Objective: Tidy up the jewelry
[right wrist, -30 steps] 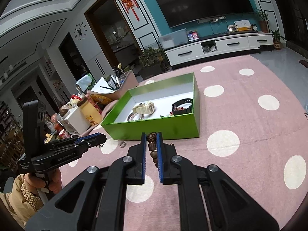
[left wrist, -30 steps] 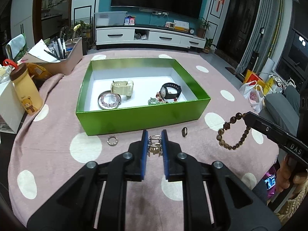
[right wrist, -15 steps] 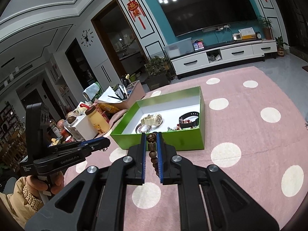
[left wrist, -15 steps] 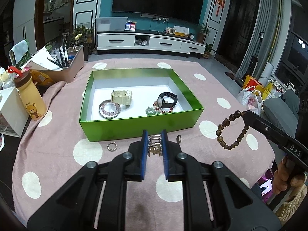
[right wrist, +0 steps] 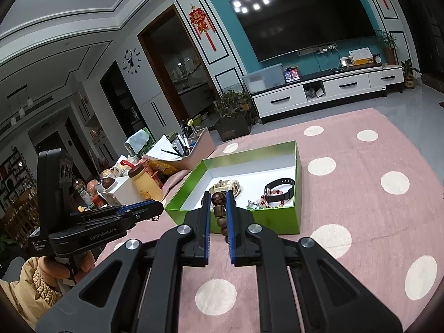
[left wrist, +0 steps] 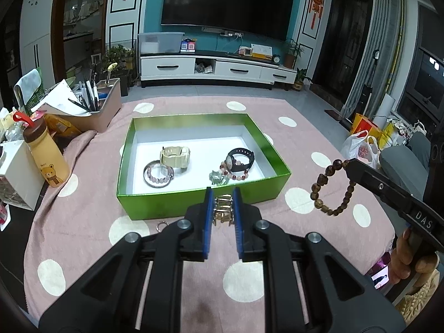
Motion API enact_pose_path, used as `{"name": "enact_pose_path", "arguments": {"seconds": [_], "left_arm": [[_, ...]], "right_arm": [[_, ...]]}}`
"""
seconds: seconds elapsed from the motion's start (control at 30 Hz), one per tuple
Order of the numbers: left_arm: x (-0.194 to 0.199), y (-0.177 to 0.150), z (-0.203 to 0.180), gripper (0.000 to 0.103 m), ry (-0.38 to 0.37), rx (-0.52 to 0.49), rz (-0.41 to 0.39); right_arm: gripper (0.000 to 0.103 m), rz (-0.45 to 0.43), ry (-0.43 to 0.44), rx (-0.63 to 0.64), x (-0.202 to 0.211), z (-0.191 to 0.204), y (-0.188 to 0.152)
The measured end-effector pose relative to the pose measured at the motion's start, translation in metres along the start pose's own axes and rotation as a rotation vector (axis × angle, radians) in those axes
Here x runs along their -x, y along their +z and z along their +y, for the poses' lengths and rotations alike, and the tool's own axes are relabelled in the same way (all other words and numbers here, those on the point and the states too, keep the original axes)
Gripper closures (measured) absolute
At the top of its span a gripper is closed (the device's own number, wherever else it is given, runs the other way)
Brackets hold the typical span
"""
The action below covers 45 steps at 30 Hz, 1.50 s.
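A: Left gripper (left wrist: 223, 204) was angled downward, jaws nearly together, pads pinching a gold ring (left wrist: 223, 210).

B: Right gripper (right wrist: 217, 208)?

A: Raised and tilted less steeply, jaws clamped on a brown bead bracelet (left wrist: 333, 187) that dangled from its tips.

B: Hands?

A: Right hand (left wrist: 408, 258) wrapped its handle; left hand (right wrist: 66, 270), cuffed in a knit sleeve, gripped likewise.

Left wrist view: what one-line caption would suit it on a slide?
Left gripper clamps a gold metal ring before the open green cardboard box; right gripper dangles a brown wooden bead bracelet.
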<state>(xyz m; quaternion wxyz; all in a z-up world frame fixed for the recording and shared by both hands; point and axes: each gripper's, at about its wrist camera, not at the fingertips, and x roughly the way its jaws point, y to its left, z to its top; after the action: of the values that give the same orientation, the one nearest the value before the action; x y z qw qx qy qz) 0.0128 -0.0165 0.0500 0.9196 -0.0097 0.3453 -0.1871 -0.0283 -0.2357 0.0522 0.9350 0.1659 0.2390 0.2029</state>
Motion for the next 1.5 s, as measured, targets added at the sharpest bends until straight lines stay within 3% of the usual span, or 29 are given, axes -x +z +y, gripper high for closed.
{"name": "enact_pose_path", "arguments": {"seconds": [1.5], "left_arm": [[-0.047,0.043,0.007,0.090,0.039,-0.002,0.009]], "right_arm": [[0.093,-0.015,-0.017,-0.020,-0.055,-0.018,0.033]]}}
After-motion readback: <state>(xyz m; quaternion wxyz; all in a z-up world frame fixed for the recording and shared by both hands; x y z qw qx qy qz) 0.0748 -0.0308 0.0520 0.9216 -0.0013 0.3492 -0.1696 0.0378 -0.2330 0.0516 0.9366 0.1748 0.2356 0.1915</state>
